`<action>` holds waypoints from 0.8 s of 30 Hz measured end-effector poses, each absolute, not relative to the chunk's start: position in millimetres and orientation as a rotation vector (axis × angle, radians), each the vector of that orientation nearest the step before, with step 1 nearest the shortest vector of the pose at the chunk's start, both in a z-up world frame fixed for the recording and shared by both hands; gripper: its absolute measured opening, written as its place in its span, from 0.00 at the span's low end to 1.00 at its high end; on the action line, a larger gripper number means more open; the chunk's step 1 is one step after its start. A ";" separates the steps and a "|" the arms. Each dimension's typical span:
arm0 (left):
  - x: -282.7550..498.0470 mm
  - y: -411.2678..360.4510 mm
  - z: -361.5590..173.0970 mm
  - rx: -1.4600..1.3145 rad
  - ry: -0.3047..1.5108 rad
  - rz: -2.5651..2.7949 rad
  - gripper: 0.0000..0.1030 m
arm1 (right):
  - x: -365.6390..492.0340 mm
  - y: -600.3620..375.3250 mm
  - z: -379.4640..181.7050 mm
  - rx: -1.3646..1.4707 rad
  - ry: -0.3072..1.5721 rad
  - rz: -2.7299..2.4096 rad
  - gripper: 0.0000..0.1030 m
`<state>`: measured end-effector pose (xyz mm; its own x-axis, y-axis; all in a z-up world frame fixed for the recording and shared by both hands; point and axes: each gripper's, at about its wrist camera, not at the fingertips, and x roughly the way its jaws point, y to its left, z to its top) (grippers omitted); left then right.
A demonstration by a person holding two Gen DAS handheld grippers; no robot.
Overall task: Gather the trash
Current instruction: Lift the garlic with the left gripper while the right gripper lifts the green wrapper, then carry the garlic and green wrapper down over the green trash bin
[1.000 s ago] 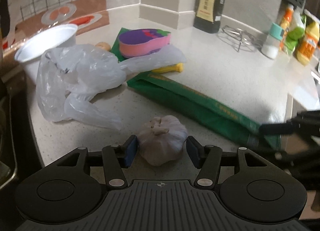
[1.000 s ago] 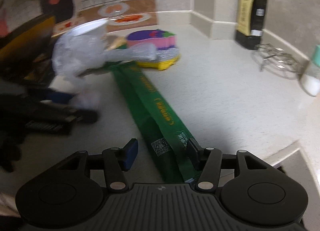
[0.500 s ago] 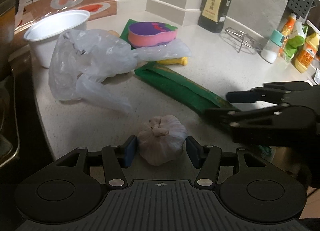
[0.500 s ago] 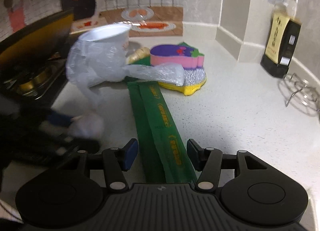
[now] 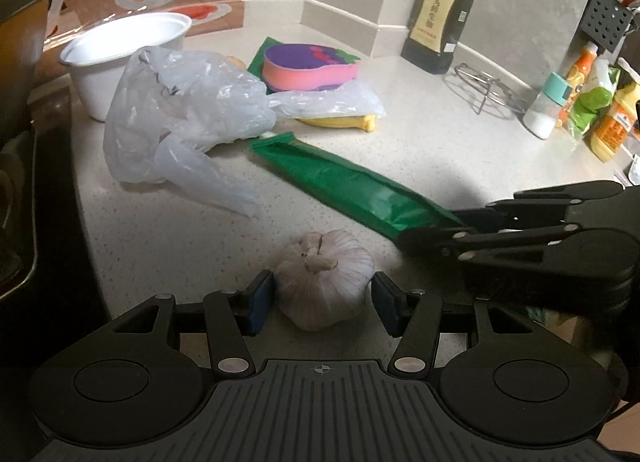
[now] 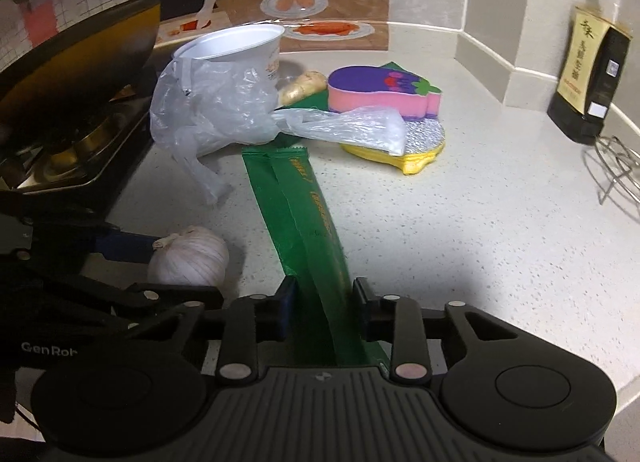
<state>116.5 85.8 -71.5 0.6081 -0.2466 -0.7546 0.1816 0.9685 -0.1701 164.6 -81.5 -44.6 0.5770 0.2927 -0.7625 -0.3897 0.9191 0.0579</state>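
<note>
Two grippers are over the pale speckled countertop [image 5: 460, 150]. My left gripper [image 5: 323, 298] sits around a garlic bulb [image 5: 324, 278] that rests on the counter. The left blue pad is at the bulb's side; the right pad stands a little clear of it, so I cannot tell whether this is a firm grip.

My right gripper [image 6: 323, 304] straddles the near end of a long green wrapper [image 6: 304, 218]. Its jaws have just been closing, and the wrapper now stands pinched up into a fold between them, with both pads against its sides. In the left wrist view the same gripper [image 5: 432, 228] reaches in from the right and covers the near end of the wrapper [image 5: 344, 186].

The wrapper runs away from me across the counter. Its far end lies just under a crumpled clear plastic bag [image 5: 188, 118]. The bag leans against a white disposable bowl [image 5: 120, 58], and one tail of it drapes over a pink and purple sponge [image 6: 380, 96] that rests on a yellow pad with a silver face [image 6: 420, 150]. A piece of ginger [image 6: 302, 88] lies between the bowl and the sponge.

A dark sauce bottle [image 5: 440, 14] stands at the back wall, with a wire trivet [image 5: 488, 90] beside it on the right.
</note>
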 end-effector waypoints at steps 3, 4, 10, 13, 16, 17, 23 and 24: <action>115.7 87.8 -71.0 -0.091 0.888 -0.258 0.57 | 164.1 -95.4 -40.9 -0.014 0.898 0.387 0.24; 115.3 88.0 -70.9 -0.094 0.891 -0.263 0.57 | 163.9 -102.0 -39.7 0.040 0.912 0.387 0.24; 112.1 87.4 -66.3 -0.087 0.892 -0.320 0.57 | 147.2 -133.2 -31.5 0.235 0.914 0.317 0.23; 107.2 84.4 -60.7 -0.076 0.877 -0.374 0.57 | 130.6 -141.7 -25.4 0.294 0.887 0.271 0.23; 97.0 76.5 -49.2 -0.062 0.828 -0.475 0.57 | 109.3 -147.8 -21.0 0.352 0.860 0.194 0.23; 93.1 71.8 -44.6 -0.064 0.811 -0.523 0.57 | 101.9 -150.0 -20.0 0.371 0.854 0.162 0.23; 75.5 20.2 -30.4 -0.082 0.774 -0.771 0.57 | 35.4 -178.8 -6.7 0.433 0.803 -0.029 0.23; 72.0 8.8 -31.6 -0.067 0.782 -0.797 0.57 | 23.3 -186.9 -4.7 0.439 0.798 -0.060 0.23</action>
